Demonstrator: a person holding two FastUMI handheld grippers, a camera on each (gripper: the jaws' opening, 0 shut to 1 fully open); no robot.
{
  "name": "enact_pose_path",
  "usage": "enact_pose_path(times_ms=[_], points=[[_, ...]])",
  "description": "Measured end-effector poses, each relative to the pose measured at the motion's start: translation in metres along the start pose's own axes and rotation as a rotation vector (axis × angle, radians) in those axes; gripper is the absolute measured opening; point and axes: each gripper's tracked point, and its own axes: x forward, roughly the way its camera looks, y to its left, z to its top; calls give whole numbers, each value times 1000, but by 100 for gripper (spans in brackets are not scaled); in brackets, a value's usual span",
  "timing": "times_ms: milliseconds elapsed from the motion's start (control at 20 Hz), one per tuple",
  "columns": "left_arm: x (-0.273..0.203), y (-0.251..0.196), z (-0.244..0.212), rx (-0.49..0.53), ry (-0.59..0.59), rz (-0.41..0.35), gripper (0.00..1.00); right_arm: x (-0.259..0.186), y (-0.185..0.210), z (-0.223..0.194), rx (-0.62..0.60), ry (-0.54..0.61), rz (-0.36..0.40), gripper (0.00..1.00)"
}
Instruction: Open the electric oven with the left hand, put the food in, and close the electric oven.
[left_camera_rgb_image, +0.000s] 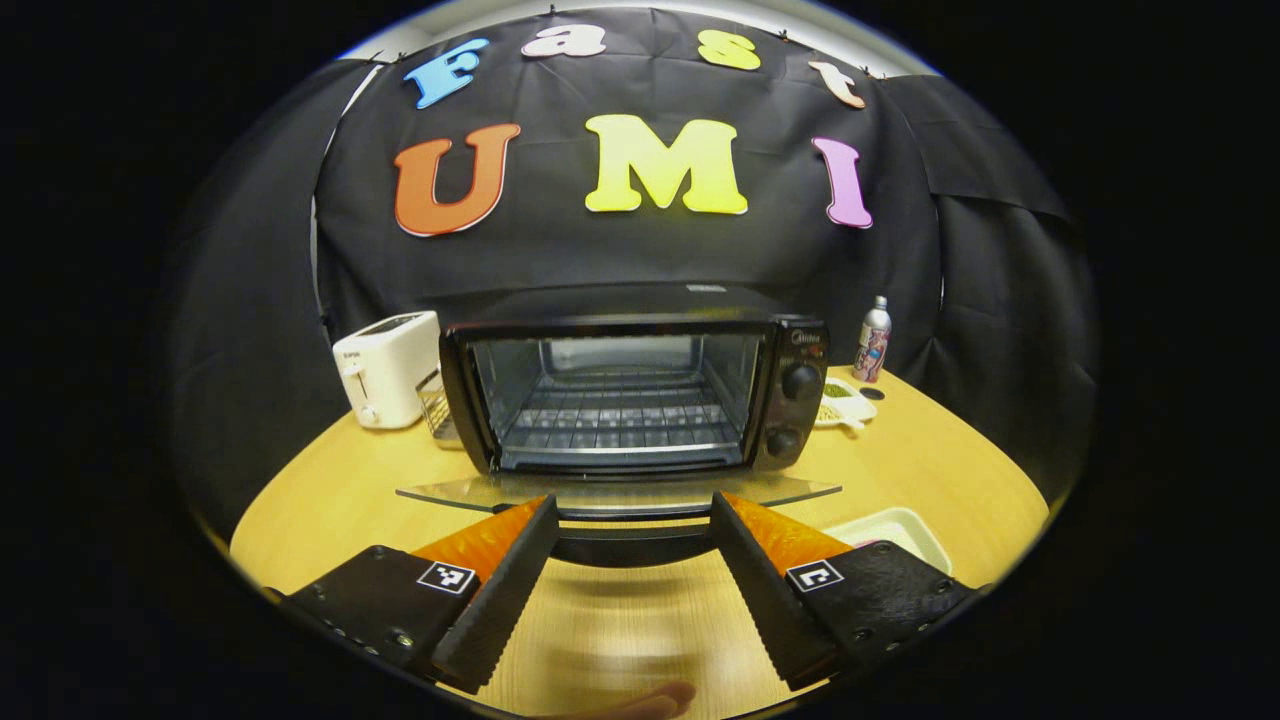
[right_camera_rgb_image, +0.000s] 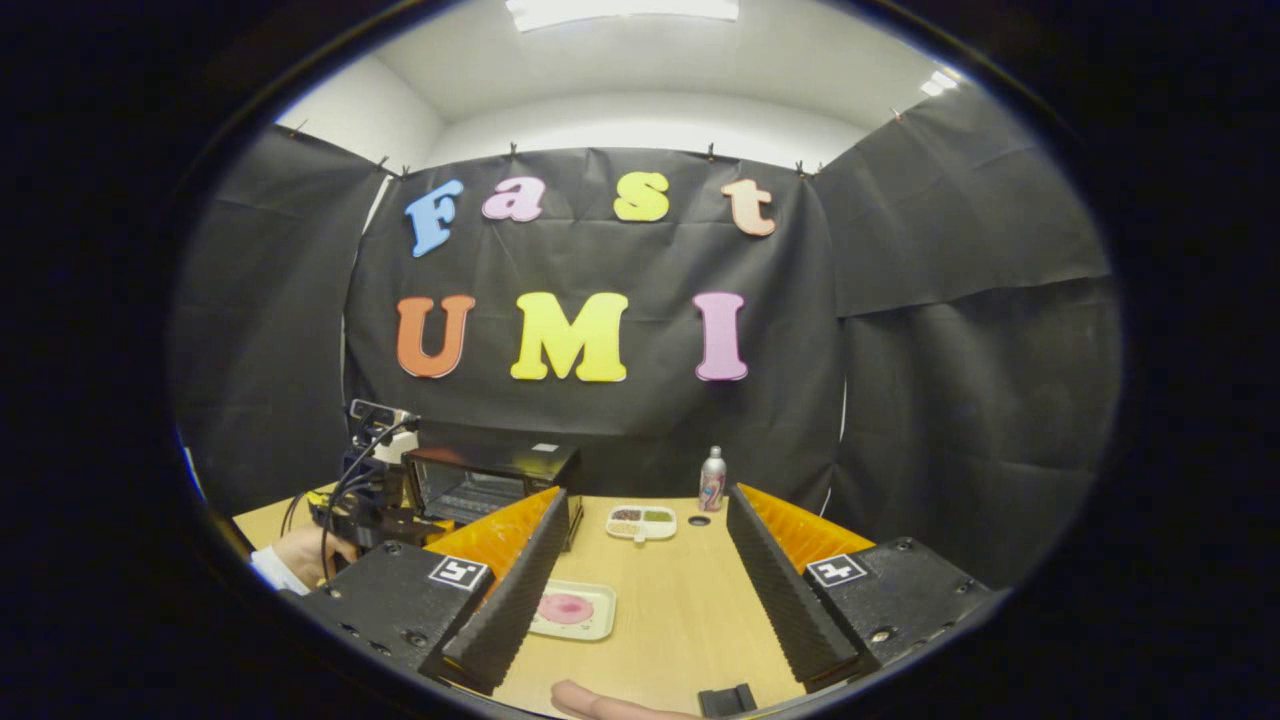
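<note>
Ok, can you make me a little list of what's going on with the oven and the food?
oven: electric oven on the wooden table, door folded down open
inside: bare wire rack
food: pink piece on a tray, on the table
left gripper: open, fingers either side of the door's handle
right gripper: open, holding nothing
nearby: white toaster, bottle

toaster (left_camera_rgb_image: 388, 368) left of oven (left_camera_rgb_image: 640, 395) | bottle (left_camera_rgb_image: 873, 339) right | all on table (left_camera_rgb_image: 930, 460)
</note>
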Motion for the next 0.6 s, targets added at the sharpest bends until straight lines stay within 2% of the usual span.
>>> enact_pose_path(times_ms=[100, 150, 300, 350, 450, 500, 600], points=[[-3, 1, -20, 0, 17, 0, 97, 6, 1, -8, -1, 24, -5, 100], [-3, 1, -29, -2, 27, -1, 97, 9, 0, -11, -4, 37, -10, 96], [-3, 5, -48, -12, 44, 1, 97, 20, 2, -18, -21, 62, -8, 96], [-3, 7, -56, -14, 58, 3, 97, 22, 0, -24, -34, 82, -10, 100], [-1, 7, -66, -28, 62, -4, 97, 27, -5, -37, -44, 119, -20, 96], [-1, 6, -72, -31, 70, -12, 97, 29, -7, -40, -42, 129, -24, 100], [2, 4, -86, -35, 111, -24, 97, 32, -6, -44, -45, 131, -17, 100]])
